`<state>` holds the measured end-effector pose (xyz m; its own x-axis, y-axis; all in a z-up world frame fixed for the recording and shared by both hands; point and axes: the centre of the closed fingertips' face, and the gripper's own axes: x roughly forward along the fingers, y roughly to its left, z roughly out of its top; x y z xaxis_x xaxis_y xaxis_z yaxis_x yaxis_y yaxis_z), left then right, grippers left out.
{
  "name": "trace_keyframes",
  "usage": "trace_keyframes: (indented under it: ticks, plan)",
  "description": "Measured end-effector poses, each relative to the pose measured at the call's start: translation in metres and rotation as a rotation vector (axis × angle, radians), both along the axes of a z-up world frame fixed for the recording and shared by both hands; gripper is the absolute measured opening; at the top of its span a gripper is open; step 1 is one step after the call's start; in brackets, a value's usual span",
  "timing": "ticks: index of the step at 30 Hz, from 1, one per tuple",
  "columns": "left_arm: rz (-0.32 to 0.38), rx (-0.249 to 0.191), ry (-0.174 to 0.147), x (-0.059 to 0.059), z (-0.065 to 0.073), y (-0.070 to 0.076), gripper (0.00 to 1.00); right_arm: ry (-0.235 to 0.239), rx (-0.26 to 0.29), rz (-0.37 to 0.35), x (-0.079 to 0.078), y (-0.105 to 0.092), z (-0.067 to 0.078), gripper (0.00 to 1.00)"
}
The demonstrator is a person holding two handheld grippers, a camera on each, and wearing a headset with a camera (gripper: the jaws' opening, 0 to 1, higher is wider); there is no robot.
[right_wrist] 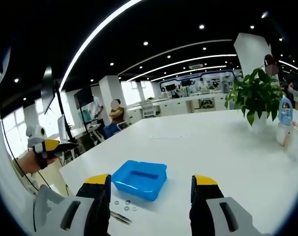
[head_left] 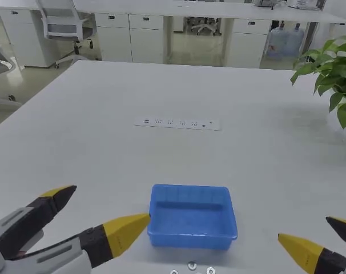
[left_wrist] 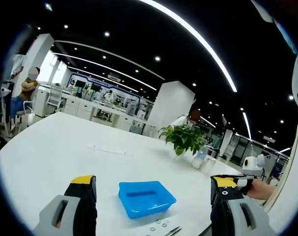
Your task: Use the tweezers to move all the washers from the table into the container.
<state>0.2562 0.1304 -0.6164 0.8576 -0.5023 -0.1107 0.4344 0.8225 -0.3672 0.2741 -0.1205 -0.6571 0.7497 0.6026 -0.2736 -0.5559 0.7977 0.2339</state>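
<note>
The left tongs (head_left: 96,214) stand wide open, yellow-tipped jaws well apart and holding nothing, low at the near left of the desk (head_left: 104,154). The right tongs (head_left: 321,240) are open too, with nothing between their jaws, at the near right. Each pair hangs above the desk top, one to either side of the blue container (head_left: 191,217), and both are well apart from the tweezers and the washers.

The container is a shallow rectangular tray sitting flat on the desk between the two pairs of tongs. The washers (head_left: 191,266) lie loose on the desk just beside the container's near wall, a few small metal rings in a scattered cluster, not touching the tray. The tweezers (right_wrist: 120,218) lie flat on the desk, just on the near side of the washers.

Farther out, a white power strip (head_left: 177,123) is set flat into the middle of the desk. A leafy green plant (head_left: 333,74) stands at the far right edge.
</note>
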Motion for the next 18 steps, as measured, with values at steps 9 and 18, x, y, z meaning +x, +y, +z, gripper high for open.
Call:
trace_keyframes:
  ticks: [9,18]
  plan:
    - [-0.041,0.137,0.032,-0.002,-0.019,0.001,0.99,-0.015,-0.144,0.044,0.003,0.004,-0.006,0.58]
    - [-0.11,0.282,0.089,0.003,-0.052,-0.001,0.64,-0.044,-0.231,0.17,0.008,0.018,-0.012,0.35]
